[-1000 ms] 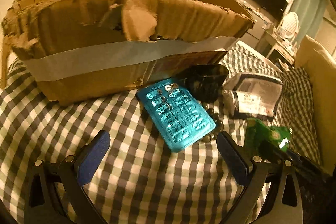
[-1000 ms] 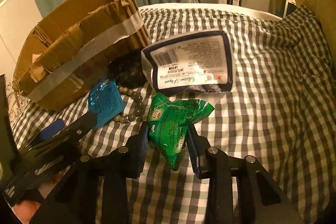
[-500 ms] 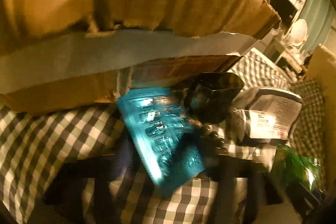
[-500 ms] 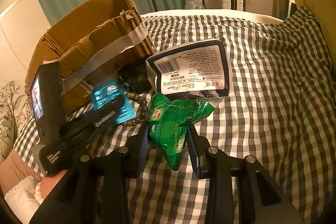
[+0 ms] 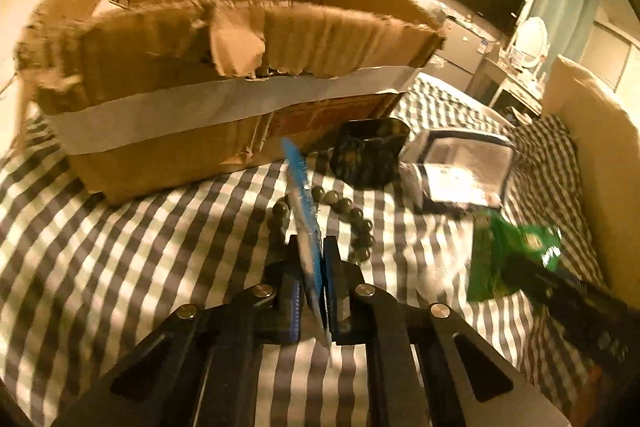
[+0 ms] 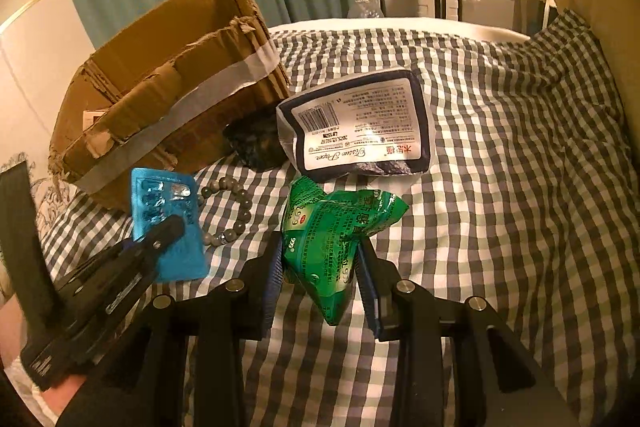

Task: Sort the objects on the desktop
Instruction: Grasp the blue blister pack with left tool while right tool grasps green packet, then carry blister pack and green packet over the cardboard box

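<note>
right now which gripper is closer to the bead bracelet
Left. The left gripper, shut on the blue blister pack, sits right at the bead bracelet. The right gripper, holding the green packet, is off to the bracelet's side.

Black tongs (image 5: 316,291), blue pads (image 6: 273,275), silver screws

box (image 6: 168,115): on cloth (image 6: 520,187), far left
cup (image 6: 256,143): before box
tissue pack (image 6: 360,125): right of cup
beads (image 6: 232,211): before cup
blister pack (image 6: 164,219): left of beads
sachet (image 6: 332,239): before tissue pack
</note>
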Motion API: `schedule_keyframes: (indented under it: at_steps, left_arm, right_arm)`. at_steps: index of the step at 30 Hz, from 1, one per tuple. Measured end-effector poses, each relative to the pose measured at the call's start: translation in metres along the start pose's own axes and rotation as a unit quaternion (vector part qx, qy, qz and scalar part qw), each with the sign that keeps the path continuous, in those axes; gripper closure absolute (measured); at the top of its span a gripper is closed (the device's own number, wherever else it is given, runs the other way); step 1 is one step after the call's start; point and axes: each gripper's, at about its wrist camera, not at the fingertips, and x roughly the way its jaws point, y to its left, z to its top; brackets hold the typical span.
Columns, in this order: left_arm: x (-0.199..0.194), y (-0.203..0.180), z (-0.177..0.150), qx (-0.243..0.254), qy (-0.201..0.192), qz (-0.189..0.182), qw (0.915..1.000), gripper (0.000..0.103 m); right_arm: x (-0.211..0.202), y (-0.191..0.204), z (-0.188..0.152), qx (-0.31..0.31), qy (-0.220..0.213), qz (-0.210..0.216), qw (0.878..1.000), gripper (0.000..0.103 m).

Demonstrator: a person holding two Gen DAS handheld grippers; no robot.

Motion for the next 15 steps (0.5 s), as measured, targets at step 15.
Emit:
schedule_keyframes:
  at_steps: [15]
  left_arm:
    - [-0.026, -0.01, -0.002, 0.037, -0.015, -0.009, 0.9992, 0.096]
  right_arm:
    - [-0.011, 0.016, 0.0, -0.04, -0.02, 0.0, 0.999, 0.069]
